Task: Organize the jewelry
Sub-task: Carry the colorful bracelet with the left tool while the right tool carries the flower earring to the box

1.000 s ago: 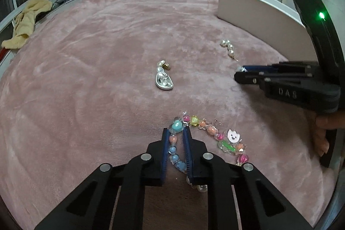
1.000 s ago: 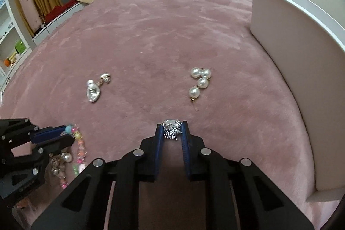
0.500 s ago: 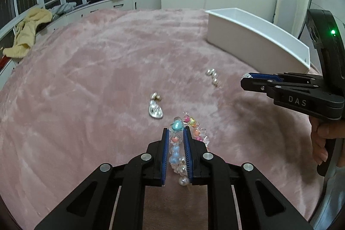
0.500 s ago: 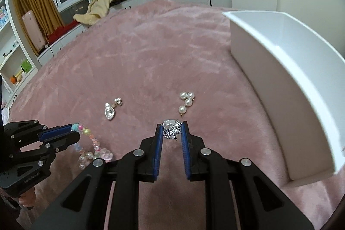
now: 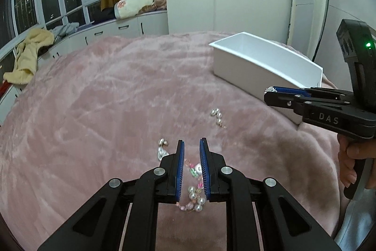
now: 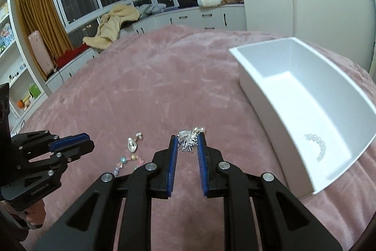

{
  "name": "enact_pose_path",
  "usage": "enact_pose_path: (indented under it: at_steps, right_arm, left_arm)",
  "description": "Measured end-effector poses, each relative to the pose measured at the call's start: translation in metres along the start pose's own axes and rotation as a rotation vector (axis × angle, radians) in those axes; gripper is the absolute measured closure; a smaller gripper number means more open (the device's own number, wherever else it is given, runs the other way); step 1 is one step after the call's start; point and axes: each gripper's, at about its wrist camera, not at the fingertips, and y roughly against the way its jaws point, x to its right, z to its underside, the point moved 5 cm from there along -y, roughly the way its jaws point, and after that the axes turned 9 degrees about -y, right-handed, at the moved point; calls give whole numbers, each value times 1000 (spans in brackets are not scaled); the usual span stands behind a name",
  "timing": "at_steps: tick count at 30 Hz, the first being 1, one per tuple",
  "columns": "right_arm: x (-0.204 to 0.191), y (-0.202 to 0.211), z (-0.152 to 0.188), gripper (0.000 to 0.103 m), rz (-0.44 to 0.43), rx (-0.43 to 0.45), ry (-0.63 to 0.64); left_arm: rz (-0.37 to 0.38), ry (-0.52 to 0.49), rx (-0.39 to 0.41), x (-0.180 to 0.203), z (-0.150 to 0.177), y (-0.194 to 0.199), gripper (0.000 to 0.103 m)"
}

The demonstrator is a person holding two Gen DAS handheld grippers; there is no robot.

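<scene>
Left gripper (image 5: pixel 192 145) spread, nothing held; right gripper (image 6: pixel 187 140) clamped on a silver tassel piece (image 6: pixel 186 142).
Left wrist view: beaded bracelet (image 5: pixel 194 189) lies on the pink blanket (image 5: pixel 105 114) below the parted pads, blurred. Silver earring (image 5: pixel 162 150) lies left of the bracelet, pearl earring (image 5: pixel 218 116) beyond it toward the white box (image 5: pixel 265 69).
Right wrist view: tassel piece sits between the fingertips, left of the box; clear bead bracelet (image 6: pixel 317 146) lies inside the box.
</scene>
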Motion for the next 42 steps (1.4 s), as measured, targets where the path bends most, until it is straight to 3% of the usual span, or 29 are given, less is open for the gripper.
enact_pose_path:
  at_steps: [3, 5, 9, 22, 23, 24, 28, 36, 42]
  right_arm:
    - [1, 8, -4, 85, 1, 13, -2]
    - [2, 10, -5, 85, 2, 17, -3]
    - [4, 11, -3, 85, 6, 16, -7]
    - [13, -1, 9, 85, 6, -5, -26]
    - [13, -4, 9, 85, 7, -9, -24]
    - [13, -6, 10, 85, 6, -11, -22]
    - [12, -14, 12, 85, 3, -20, -21]
    - [14, -11, 11, 85, -7, -8, -44]
    - [18, 3, 4, 85, -15, 16, -65]
  left_arm:
    - [1, -8, 2, 3, -4, 1, 84]
    - [1, -13, -1, 5, -4, -1, 79]
    - [-25, 8, -24, 2, 6, -12, 40]
    - [-38, 47, -197, -9, 66, -86, 40]
    - [-34, 51, -209, -9, 69, -92, 41]
    - [-30, 55, -220, -9, 71, -96, 49]
    - [3, 75, -225, -10, 74, -98, 89]
    - [25, 93, -163, -17, 57, -73, 90]
    - [40, 95, -98, -18, 26, -50, 90]
